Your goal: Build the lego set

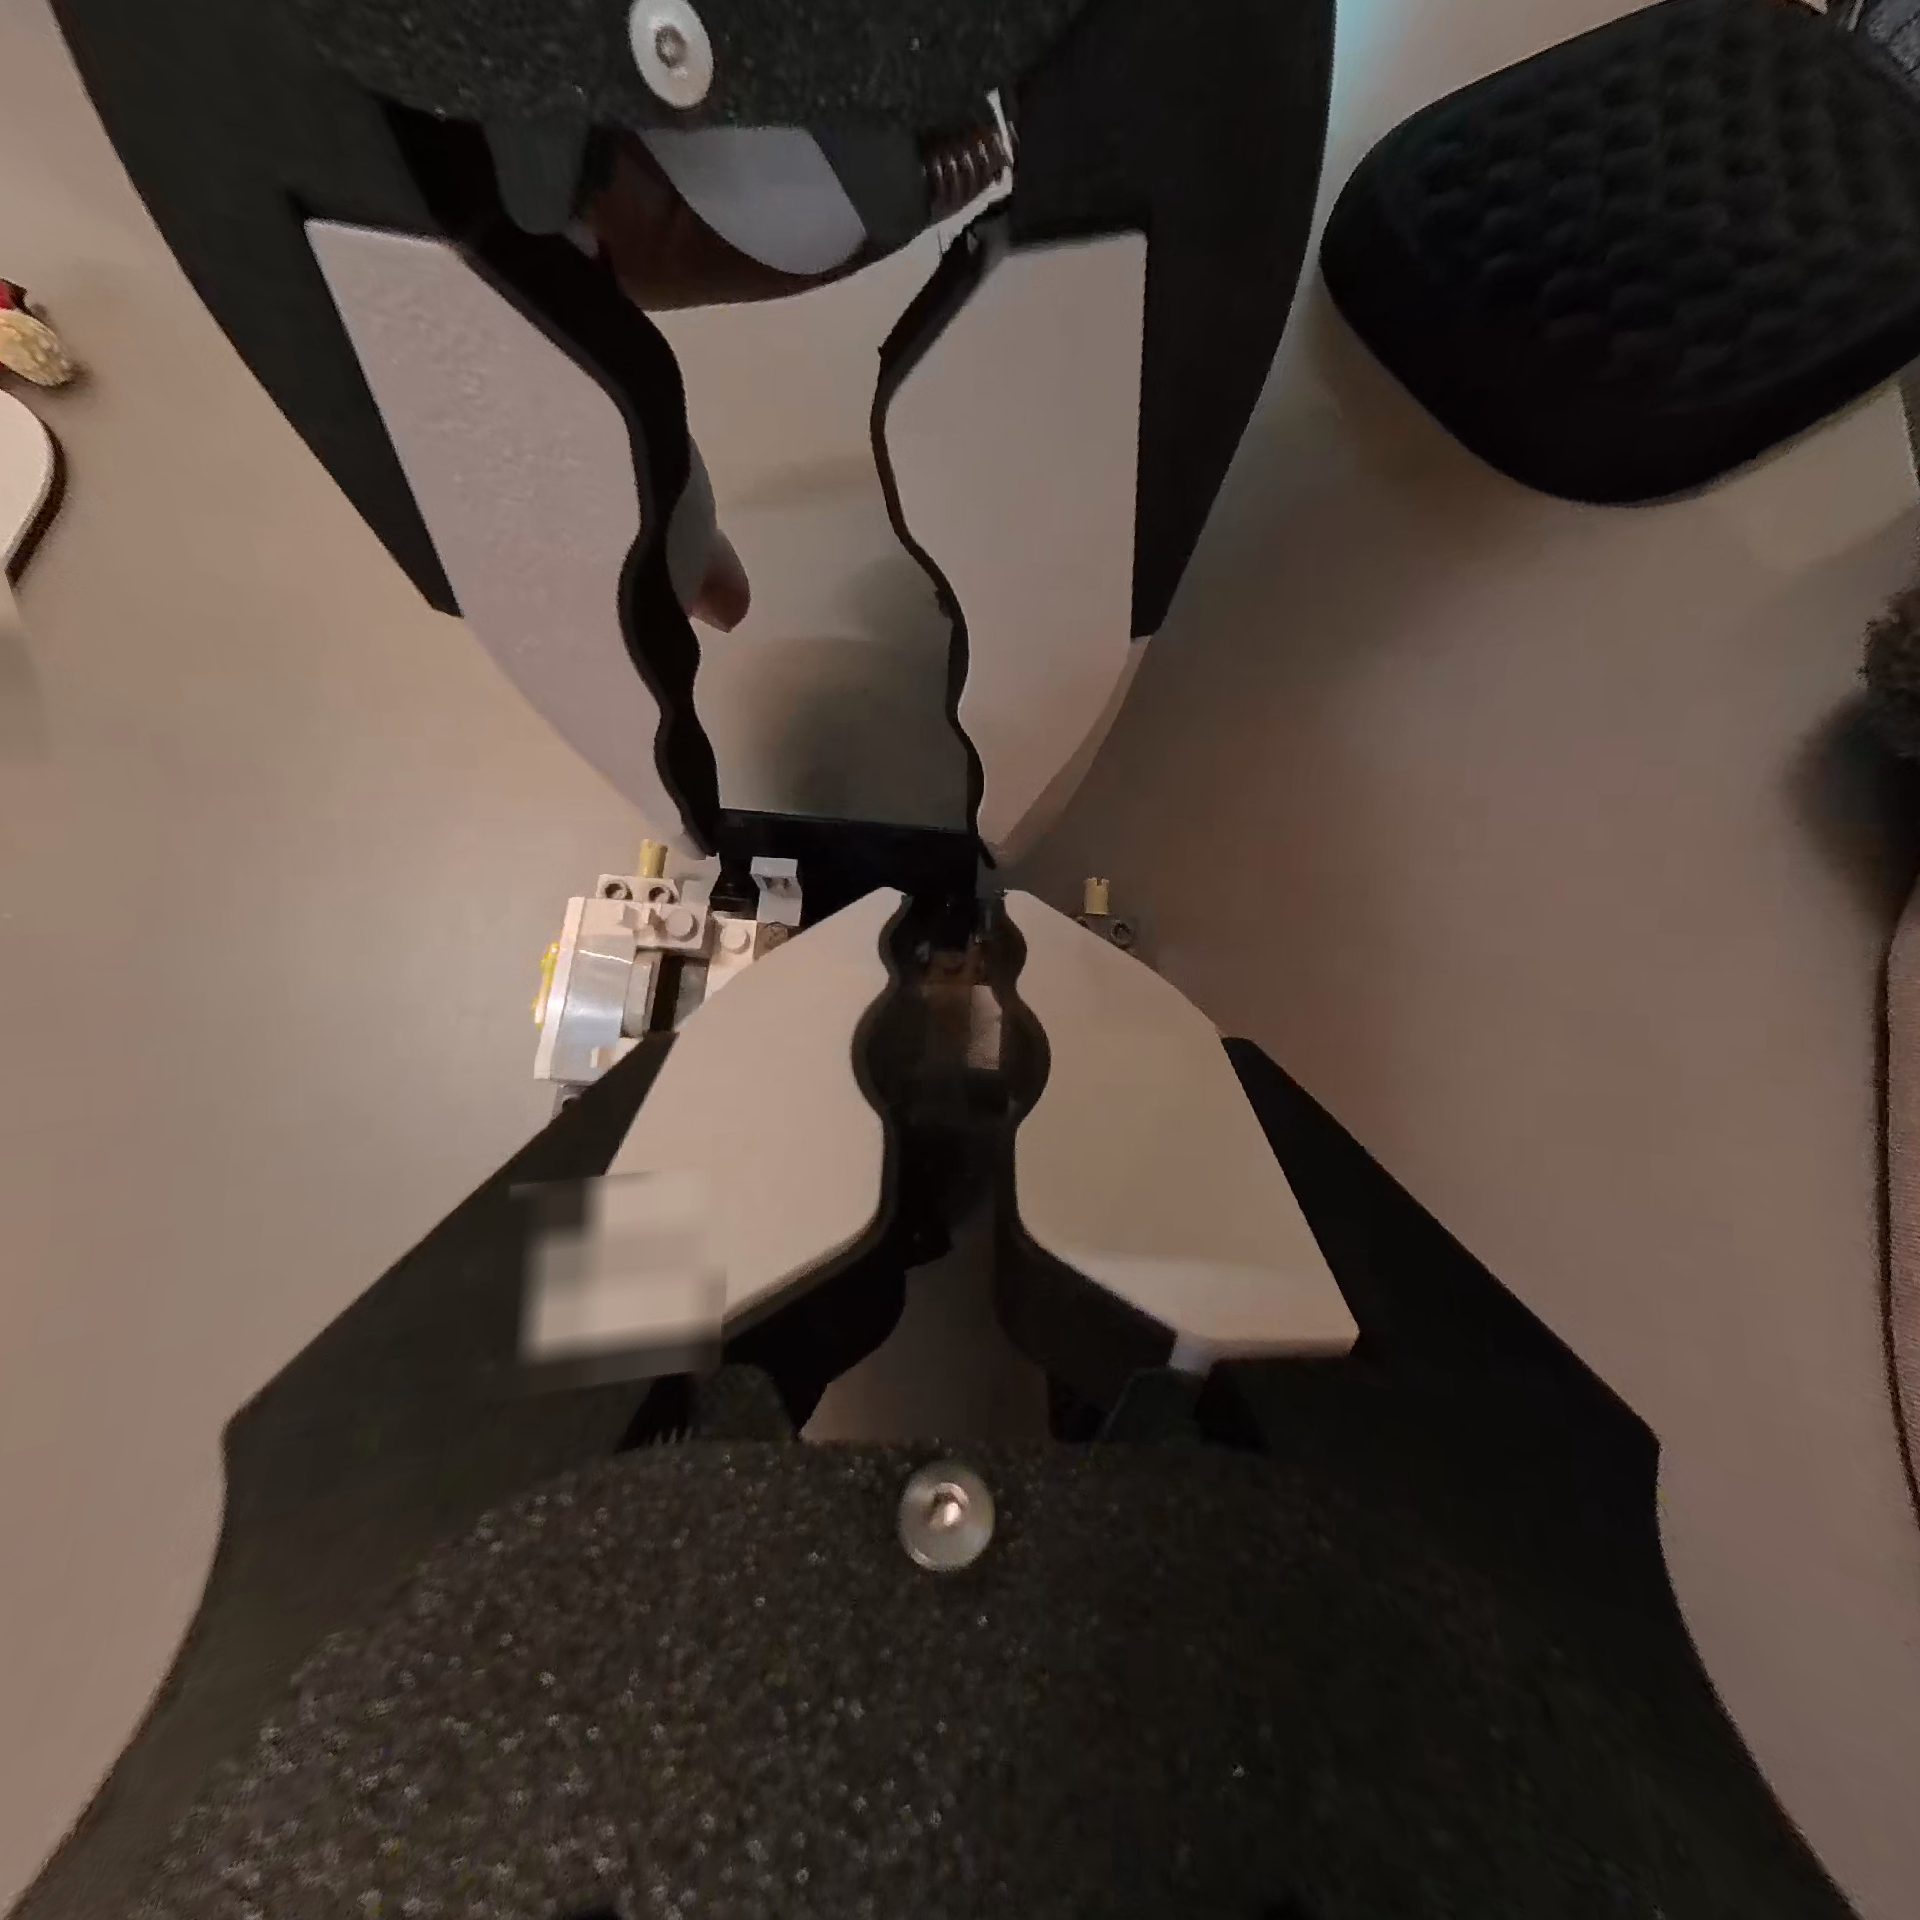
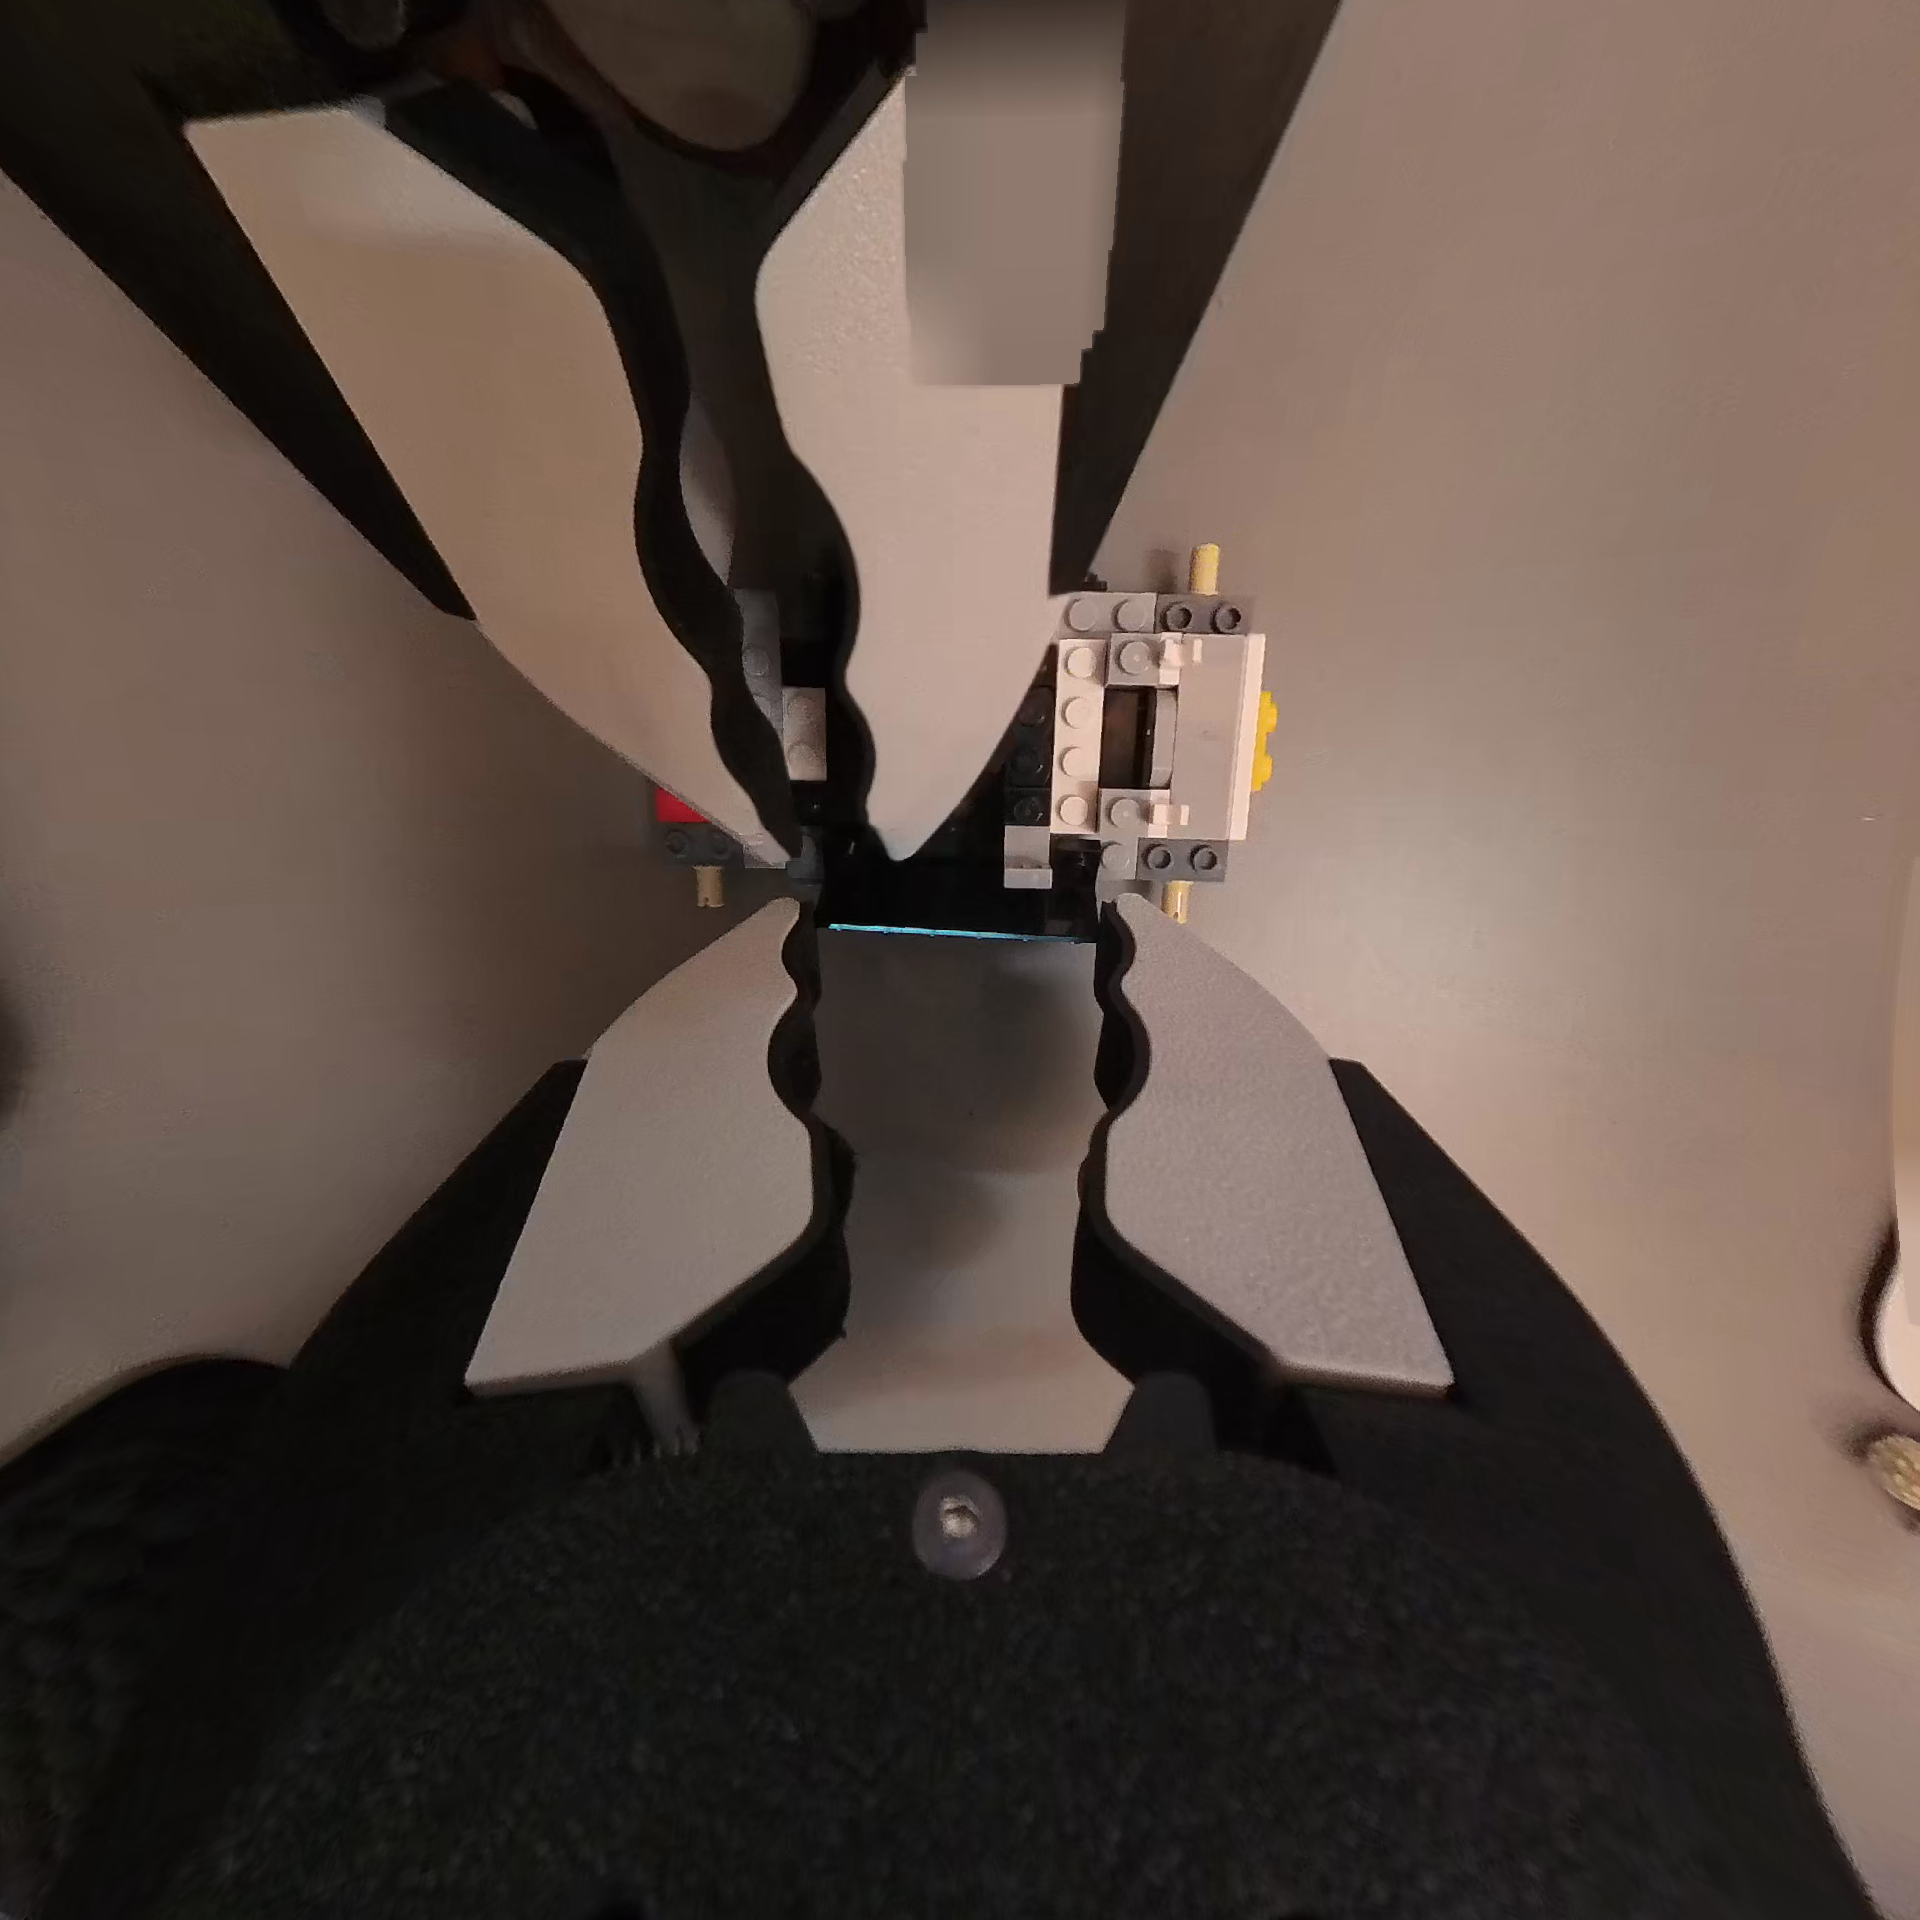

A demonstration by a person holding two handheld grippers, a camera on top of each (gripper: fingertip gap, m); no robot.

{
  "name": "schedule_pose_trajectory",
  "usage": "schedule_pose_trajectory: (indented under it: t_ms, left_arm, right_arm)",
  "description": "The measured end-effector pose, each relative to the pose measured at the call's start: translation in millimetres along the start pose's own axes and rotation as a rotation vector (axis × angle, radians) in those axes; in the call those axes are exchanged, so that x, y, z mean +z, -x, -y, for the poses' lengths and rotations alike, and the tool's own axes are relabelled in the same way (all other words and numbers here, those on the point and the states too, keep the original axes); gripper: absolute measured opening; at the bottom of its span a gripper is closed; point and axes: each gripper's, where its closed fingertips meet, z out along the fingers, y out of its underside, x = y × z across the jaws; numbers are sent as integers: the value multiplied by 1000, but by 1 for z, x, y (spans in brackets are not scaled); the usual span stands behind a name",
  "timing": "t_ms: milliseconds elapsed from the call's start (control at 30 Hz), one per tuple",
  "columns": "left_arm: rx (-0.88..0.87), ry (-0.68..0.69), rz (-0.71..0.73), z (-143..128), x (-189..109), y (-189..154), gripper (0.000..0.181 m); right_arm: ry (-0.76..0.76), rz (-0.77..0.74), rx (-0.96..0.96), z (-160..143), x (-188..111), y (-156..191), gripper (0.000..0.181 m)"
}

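Warm, dim indoor light falls on the worktop (image 1: 312,935) — soft shadows pool at the centre of both frames. Strong fisheye bending curves the edges, and the lower foreground is blurred — mid-frame stays sharpest.

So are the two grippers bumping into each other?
Cannot tell. In the right wrist view the right gripper and left gripper meet tip to tip over the lego model, but no clear contact or gap shows.

Matt, smooth beige worktop (image 2: 1558,416) here. Hard plastic lego model (image 2: 1153,727), studs faintly glossy. Left claw (image 1: 945,904): matt grey finger (image 1: 769,1122) faces, grainy black foam body, shiny metal screw (image 1: 945,1527). Black pad (image 1: 1642,249), dimpled and soft-looking.
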Motion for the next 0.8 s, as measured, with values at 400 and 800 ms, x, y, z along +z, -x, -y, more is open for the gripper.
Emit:
schedule_pose_trajectory:
  t_ms: [400, 800]
  left_arm:
    - [23, 38, 3, -7, 1, -1, 17]
    - [47, 60, 25, -8, 2, -1, 9]
  right_arm:
    - [-57, 19, 12, 4, 1, 3, 51]
    - [-77, 24, 13, 7, 0, 3, 51]
